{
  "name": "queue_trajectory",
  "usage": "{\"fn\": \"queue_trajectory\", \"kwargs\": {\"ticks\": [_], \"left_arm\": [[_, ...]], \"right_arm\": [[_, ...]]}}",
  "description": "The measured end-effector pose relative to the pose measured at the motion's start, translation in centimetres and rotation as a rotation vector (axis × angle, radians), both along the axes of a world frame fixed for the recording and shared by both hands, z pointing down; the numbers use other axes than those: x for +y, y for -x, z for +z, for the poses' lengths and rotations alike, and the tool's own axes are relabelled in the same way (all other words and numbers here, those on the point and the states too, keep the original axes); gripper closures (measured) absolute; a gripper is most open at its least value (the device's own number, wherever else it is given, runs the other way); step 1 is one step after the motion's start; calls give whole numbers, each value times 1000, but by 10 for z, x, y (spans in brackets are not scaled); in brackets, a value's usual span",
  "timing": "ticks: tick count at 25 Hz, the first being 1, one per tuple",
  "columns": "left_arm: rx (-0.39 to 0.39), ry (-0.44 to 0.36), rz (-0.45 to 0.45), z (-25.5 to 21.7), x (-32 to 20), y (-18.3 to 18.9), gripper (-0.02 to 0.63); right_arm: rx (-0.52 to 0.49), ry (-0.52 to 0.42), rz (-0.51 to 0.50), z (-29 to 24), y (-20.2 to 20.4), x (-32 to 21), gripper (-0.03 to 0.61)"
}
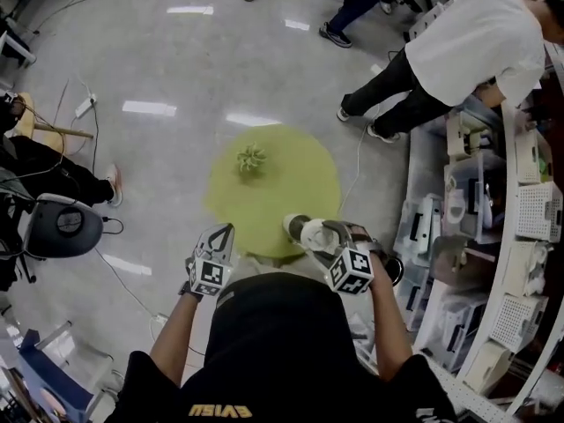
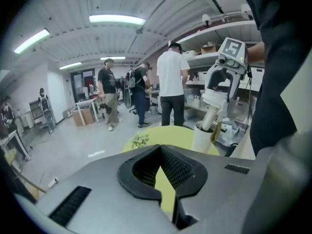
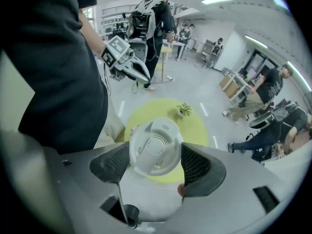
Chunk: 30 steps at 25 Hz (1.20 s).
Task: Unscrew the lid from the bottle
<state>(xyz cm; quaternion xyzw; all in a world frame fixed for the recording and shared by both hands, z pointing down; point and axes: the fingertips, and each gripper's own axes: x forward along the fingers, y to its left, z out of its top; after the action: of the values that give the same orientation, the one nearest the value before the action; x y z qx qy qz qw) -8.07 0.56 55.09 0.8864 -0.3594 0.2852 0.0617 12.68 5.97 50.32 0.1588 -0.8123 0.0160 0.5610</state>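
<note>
Yellow-green round table (image 1: 295, 170), glossy grey floor (image 1: 159, 55)

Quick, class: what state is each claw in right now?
Left claw: closed, empty.
Right claw: closed on the white lid.
</note>
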Motion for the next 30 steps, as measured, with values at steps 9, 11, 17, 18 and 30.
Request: {"fn": "queue_trajectory", "kwargs": {"ticks": [9, 11, 17, 18, 30], "left_arm": [[70, -137, 92, -73, -29, -15, 595], [107, -150, 89, -85, -36, -18, 595], [258, -45, 68, -107, -52, -28, 595], [277, -36, 64, -111, -54, -31, 595], [293, -59, 89, -145, -49, -70, 597]], "right_arm": [[-220, -84, 360, -52, -3, 21, 252], [-275, -115, 444, -62, -10, 23, 252], [-456, -191, 643, -89, -28, 24, 252], [-476, -207, 656, -93, -30, 23, 252], [-587, -242, 724, -110, -45, 25, 252]]}}
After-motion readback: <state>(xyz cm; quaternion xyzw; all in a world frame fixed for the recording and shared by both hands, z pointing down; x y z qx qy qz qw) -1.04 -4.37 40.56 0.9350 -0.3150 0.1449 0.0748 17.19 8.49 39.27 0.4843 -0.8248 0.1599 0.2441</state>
